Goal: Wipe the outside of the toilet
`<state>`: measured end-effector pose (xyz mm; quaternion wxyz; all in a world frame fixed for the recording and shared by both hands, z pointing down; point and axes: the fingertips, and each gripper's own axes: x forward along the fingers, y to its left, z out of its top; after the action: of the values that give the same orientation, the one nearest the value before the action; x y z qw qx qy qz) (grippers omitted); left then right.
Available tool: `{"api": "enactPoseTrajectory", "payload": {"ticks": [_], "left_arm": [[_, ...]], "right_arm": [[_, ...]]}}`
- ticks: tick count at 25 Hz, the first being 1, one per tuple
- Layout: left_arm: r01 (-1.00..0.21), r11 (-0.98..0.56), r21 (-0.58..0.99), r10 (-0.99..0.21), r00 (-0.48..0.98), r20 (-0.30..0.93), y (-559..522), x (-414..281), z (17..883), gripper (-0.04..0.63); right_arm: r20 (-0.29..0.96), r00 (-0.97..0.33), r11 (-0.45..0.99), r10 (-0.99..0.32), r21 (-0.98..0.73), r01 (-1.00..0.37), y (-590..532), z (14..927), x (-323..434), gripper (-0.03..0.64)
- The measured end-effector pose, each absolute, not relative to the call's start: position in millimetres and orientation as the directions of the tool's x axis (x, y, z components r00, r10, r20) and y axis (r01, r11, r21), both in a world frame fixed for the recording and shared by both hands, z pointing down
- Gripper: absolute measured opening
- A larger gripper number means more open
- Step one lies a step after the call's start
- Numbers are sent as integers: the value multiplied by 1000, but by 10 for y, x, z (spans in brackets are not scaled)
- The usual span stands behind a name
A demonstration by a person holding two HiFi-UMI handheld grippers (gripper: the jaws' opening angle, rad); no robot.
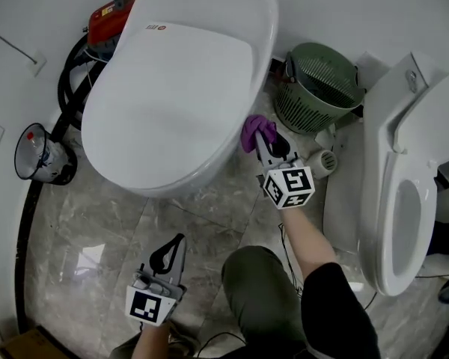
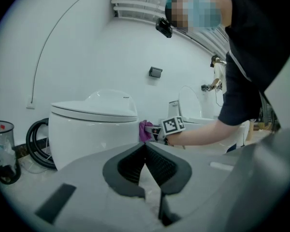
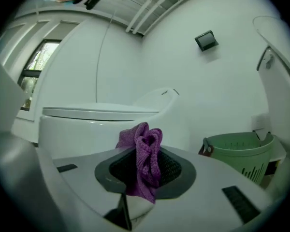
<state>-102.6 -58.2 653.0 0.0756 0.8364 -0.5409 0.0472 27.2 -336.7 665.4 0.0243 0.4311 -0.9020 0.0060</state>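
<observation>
Right gripper [image 1: 265, 143] – jaws clamped on a bunched purple cloth [image 1: 254, 131], reaching to the right flank of the toilet. Left gripper [image 1: 178, 242] – jaws together on nothing, held low over the floor [image 1: 97, 223], well apart from the work.

Toilet [image 1: 172, 96]: large white oval, lid down, the biggest thing here. The cloth sits just below the rim on its right side and looks pressed to the bowl wall. Most of the outer shell is probably unwiped.

Second toilet [image 1: 404, 200]: lid raised, off to the right.

Green basket [image 1: 318, 84]: just beside the working gripper, between the two toilets.

Black hose [image 1: 71, 88]: coiled at the first toilet's left rear.

Risks, as judged:
- The cloth is a tight wad, so little of it meets the porcelain. Dragging it along the curve could pull it out of the jaws.
- Only a little cloth stands past the hard jaw tips. Too steep an angle could scrape the glaze.
- A wide sweep rearward may knock the basket.
</observation>
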Motion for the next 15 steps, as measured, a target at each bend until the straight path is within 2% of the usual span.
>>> {"api": "enactPoseTrajectory", "payload": {"ticks": [3,11,15], "left_arm": [[-909,-413,58,-890,417,185,-541,-973,6459,2],[-893,-447,58,-880,451,150,-585,-820,6315,2],[-886,-458,66,-872,463,159,-575,-837,6365,2]], "right_arm": [[88,-565,568,-820,5,-823,-3759,6683,391,92],[180,-364,375,-914,28,-927,-4525,6798,646,91],[190,-338,349,-922,28,-937,-4578,6809,652,91]]}}
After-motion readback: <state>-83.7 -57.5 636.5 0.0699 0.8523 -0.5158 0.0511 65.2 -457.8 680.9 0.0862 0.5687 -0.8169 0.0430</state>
